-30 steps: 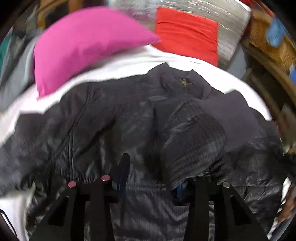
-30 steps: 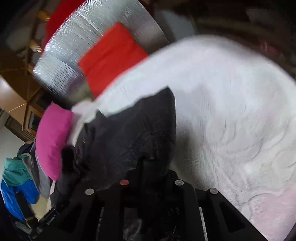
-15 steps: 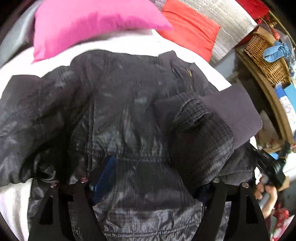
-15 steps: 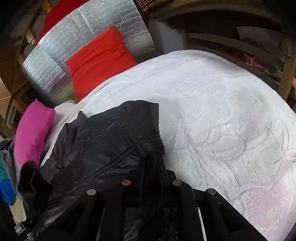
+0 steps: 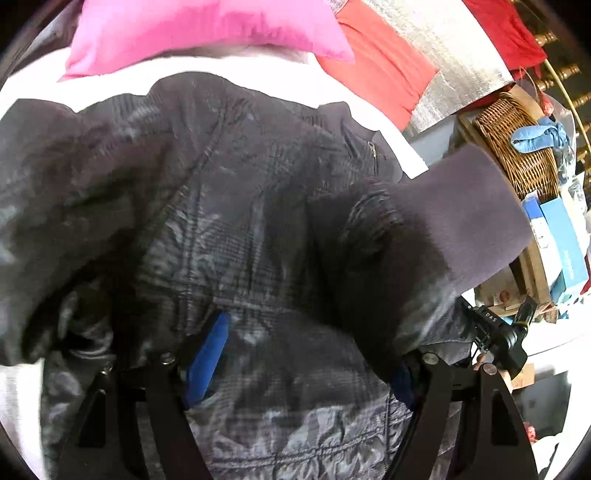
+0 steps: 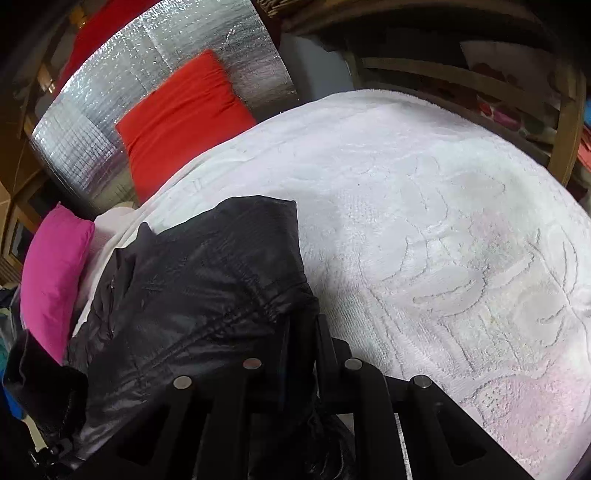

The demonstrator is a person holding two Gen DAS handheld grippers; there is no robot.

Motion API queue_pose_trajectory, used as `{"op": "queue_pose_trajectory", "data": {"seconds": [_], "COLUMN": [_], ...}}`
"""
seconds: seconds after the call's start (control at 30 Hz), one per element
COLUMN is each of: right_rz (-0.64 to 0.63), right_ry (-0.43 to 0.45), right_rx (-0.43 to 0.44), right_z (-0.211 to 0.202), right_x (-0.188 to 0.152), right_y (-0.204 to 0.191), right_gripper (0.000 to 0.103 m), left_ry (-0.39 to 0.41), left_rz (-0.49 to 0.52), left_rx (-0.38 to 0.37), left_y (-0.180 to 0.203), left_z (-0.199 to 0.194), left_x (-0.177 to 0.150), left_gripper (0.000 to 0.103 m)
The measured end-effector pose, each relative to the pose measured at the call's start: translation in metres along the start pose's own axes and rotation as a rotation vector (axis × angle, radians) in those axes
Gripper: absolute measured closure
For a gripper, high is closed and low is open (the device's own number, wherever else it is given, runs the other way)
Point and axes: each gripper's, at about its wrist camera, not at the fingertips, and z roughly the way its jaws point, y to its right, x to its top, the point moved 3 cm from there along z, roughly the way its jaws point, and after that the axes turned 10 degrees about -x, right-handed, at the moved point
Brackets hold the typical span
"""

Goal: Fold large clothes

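A black shiny quilted jacket [image 5: 240, 203] lies spread on the white bedspread [image 6: 443, 221]. One sleeve with a grey ribbed cuff [image 5: 461, 214] is folded across its body and drapes over my left gripper's right finger. My left gripper [image 5: 306, 350] hovers low over the jacket's middle, jaws wide open, blue pads [image 5: 207, 362] showing and not pressing on anything. My right gripper [image 6: 301, 343] is shut on a bunched edge of the jacket [image 6: 203, 280] at its right side, close to the bedspread.
A pink pillow [image 5: 207, 29] and a red pillow [image 5: 376, 62] sit at the bed's head against a silver foil panel [image 6: 166, 74]. A wicker basket [image 5: 517, 147] and boxes stand right of the bed. Bare bedspread stretches right of the jacket.
My left gripper's jaws spread wide, letting go of the sleeve, and it swung closer over the jacket. My right gripper stayed shut on the jacket's edge, which settled lower onto the bed.
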Motion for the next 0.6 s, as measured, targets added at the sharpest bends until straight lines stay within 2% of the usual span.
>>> {"op": "queue_pose_trajectory", "data": {"seconds": [0.2, 0.3, 0.5, 0.57, 0.6], "right_rz": [-0.009, 0.004, 0.034, 0.06, 0.077], "right_ry": [-0.003, -0.017, -0.065, -0.09, -0.105], "right_rx": [-0.009, -0.008, 0.039, 0.081, 0.111], "right_z": [0.0, 0.001, 0.0, 0.0, 0.0], "right_x": [0.0, 0.0, 0.001, 0.001, 0.0], "right_y": [-0.001, 0.002, 0.002, 0.003, 0.002], "right_gripper": [0.09, 0.09, 0.088, 0.069, 0.037], "left_ry": [0.071, 0.124, 0.13, 0.139, 0.138], "left_rz": [0.127, 0.157, 0.06, 0.052, 0.048], "left_rx": [0.137, 0.217, 0.206, 0.203, 0.208], "left_y": [0.012, 0.015, -0.006, -0.007, -0.007], "left_z": [-0.017, -0.029, -0.027, -0.027, -0.029], "left_x": [0.006, 0.009, 0.023, 0.024, 0.021], "left_gripper": [0.024, 0.023, 0.023, 0.024, 0.024]}}
